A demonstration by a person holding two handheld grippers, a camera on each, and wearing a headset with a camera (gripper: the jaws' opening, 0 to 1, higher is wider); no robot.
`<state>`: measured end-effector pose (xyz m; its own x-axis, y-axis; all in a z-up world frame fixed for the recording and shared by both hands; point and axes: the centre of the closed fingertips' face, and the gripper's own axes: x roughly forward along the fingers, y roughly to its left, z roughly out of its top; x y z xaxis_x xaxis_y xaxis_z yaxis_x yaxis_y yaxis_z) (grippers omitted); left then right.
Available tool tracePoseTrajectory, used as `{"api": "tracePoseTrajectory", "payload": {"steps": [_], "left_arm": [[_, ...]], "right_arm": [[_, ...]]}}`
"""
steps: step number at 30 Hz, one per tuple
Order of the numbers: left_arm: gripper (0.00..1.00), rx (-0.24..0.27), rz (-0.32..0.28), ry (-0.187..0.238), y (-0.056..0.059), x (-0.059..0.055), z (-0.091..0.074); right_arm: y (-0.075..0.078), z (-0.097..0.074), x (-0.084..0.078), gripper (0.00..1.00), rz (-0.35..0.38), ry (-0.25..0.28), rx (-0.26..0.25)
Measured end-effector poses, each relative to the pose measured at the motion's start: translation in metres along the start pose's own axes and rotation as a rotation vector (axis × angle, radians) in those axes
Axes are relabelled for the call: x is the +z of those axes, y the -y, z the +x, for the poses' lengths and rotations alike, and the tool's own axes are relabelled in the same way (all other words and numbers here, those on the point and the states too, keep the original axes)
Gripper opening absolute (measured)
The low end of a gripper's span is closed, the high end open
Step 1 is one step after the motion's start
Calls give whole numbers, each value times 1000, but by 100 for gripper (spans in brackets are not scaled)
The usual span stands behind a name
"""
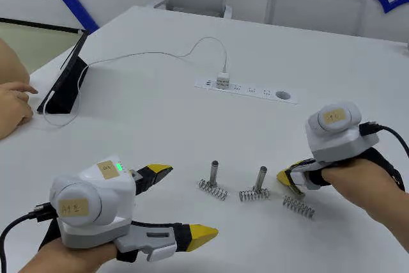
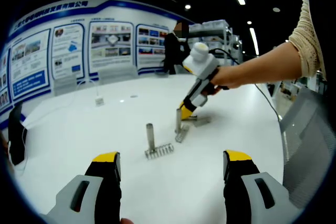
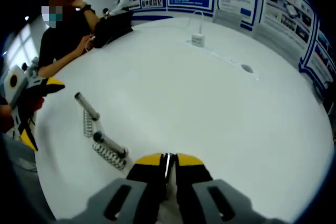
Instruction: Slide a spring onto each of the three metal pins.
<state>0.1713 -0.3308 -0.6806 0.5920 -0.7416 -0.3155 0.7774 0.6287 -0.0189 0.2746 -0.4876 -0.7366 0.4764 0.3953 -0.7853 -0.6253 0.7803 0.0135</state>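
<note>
Left gripper is hovering nearest, fingers spread wide, gripping nothing. Just past it, the left pin and the middle pin are standing upright on the white table, each with a spring lying at its foot. A third spring is lying loose just beside the right gripper. Its fingers are pressing closed, and I cannot tell on what. Farther back, a power strip is lying flat.

Claw pinched together; two pins left, springs at bases.
</note>
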Motion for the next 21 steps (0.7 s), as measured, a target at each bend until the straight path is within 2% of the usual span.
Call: {"api": "tracePoseTrajectory", "payload": {"steps": [14,21], "left_arm": [[81,-4,-11,1,0,-2,1],[81,-3,-13,1,-1,-1,1]], "right_arm": [[-1,0,-3,10,-19,-48,-17],[0,2,-2,9,4,-110,-18]]}}
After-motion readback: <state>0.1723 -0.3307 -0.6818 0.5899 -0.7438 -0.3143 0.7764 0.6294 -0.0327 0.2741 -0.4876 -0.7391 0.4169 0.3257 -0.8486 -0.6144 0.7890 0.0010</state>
